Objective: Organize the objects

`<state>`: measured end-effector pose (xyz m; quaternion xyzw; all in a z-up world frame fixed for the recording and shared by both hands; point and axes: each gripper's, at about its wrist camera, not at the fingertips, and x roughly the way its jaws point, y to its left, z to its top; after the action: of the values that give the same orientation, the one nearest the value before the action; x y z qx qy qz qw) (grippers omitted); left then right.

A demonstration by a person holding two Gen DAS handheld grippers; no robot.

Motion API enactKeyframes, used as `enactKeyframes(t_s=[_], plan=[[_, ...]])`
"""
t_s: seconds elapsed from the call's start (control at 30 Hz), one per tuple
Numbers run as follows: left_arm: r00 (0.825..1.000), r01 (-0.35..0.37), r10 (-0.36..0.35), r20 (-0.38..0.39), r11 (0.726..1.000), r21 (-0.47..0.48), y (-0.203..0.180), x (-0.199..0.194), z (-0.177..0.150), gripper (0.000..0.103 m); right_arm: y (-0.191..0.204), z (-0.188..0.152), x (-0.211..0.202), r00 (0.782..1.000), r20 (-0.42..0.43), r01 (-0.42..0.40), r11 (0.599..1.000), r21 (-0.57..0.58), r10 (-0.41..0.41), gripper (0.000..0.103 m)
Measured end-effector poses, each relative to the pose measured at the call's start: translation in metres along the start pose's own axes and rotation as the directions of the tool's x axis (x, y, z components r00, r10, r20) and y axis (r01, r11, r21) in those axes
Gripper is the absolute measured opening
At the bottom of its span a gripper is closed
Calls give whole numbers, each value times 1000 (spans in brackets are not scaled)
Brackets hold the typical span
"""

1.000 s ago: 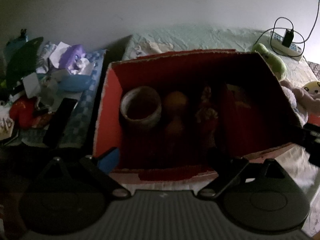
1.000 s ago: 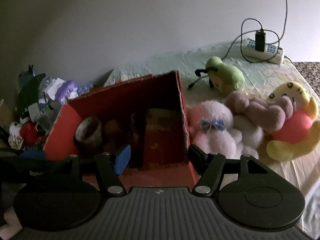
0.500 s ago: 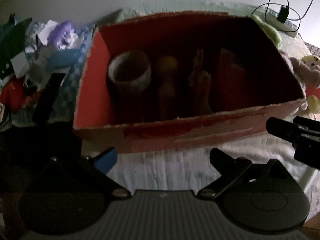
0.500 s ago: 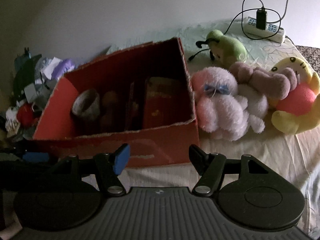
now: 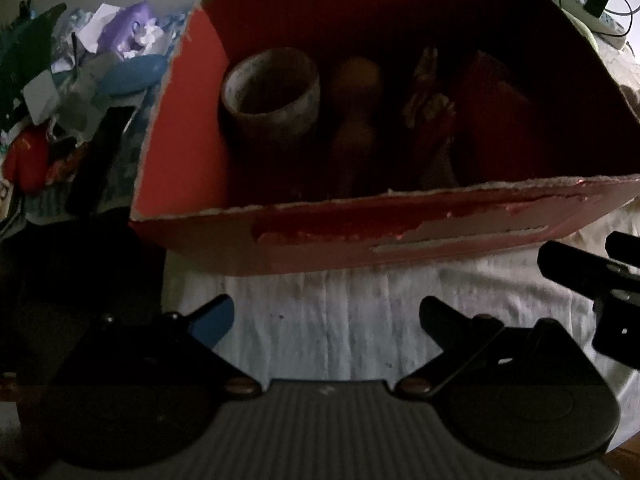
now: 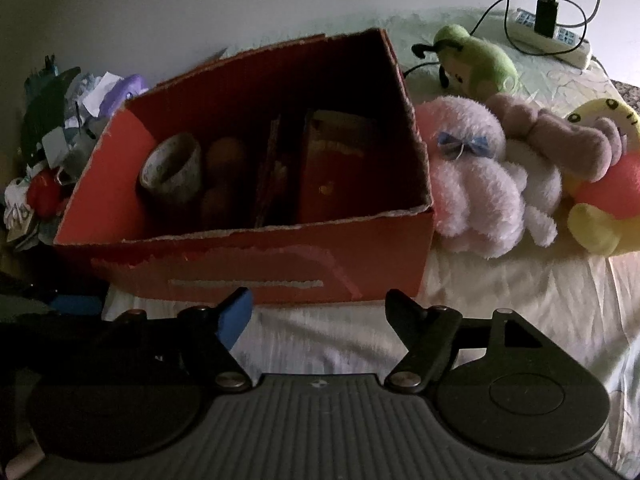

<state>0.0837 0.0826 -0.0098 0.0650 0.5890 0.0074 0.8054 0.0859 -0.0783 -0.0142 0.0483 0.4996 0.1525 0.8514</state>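
Box and toys are what this tidy-up turns on, and both tools have pulled back from them over the last second. The left gripper (image 5: 326,314), which a second ago had its fingers over the near rim of the red cardboard box (image 5: 400,236), now hangs short of it above bare sheet, jaws spread and empty. The right gripper (image 6: 318,308) has backed off likewise; it too stands wide apart with nothing between its fingers, just in front of the box's torn front wall (image 6: 256,268).

Judging from that retreat, whatever went into the box is done with, and a fresh pick is likely next. Inside stand a pale cup (image 6: 172,174), a rounded brownish thing I cannot identify, some upright card or packets, and a red booklet (image 6: 336,168) against the right side.

Touching the box's right wall lies a pink plush (image 6: 472,176), with a mauve one, a yellow and coral one (image 6: 604,184) and a green one (image 6: 476,64) beyond, all on the bed sheet (image 6: 500,292). A clutter pile (image 5: 80,80) sits left of the box.

No brand or writing is legible; the booklet's gold mark is too dim to read.
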Motion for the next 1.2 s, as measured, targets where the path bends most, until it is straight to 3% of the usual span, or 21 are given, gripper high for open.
enactKeyframes(t_s=[0.3,0.8,0.93,1.2], plan=[[999,-3,3,-40,1000,-8,-2,8,1,99,-2,-1,5,999,-41,9,1000,26,-8,77],[999,14,-14,-43,1000,-11,3,11,-3,100,10,1,9,995,-96,15,999,48,-10,78],[999,33,-33,-17,999,-4,8,1,-6,100,14,6,1,992,-122,-24,999,34,28,78],[993,57,-59,102,998,21,20,-57,11,100,13,30,-46,992,-67,-103,994,38,106,78]])
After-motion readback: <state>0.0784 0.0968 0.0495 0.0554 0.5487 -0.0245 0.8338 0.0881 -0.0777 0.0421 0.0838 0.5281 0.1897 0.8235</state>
